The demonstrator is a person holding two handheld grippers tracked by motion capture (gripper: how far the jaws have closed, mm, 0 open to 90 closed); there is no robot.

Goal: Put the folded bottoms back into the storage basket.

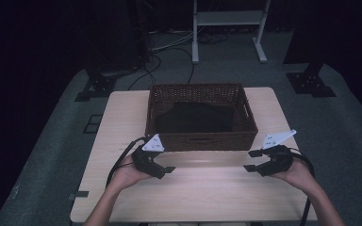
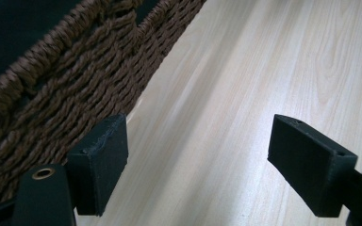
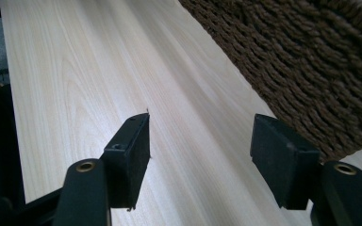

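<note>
A brown wicker basket (image 1: 201,141) stands at the middle back of the pale wooden table (image 1: 193,193), with a dark cloth (image 1: 195,117) lying inside it. My left gripper (image 1: 166,161) hovers low in front of the basket's front-left corner, open and empty. My right gripper (image 1: 251,160) mirrors it at the front-right corner, also open and empty. In the left gripper view the left gripper (image 2: 202,160) has one jaw close beside the basket (image 2: 75,84), and the cloth (image 2: 9,33) shows over the rim. In the right gripper view the right gripper (image 3: 207,155) spans bare wood next to the basket (image 3: 311,61).
Bare tabletop (image 1: 207,165) lies between the two grippers and the near edge. Behind the table, on the grey floor, are black cables (image 1: 151,66), a white metal stand (image 1: 228,28) and dark stand bases (image 1: 311,84) at both sides.
</note>
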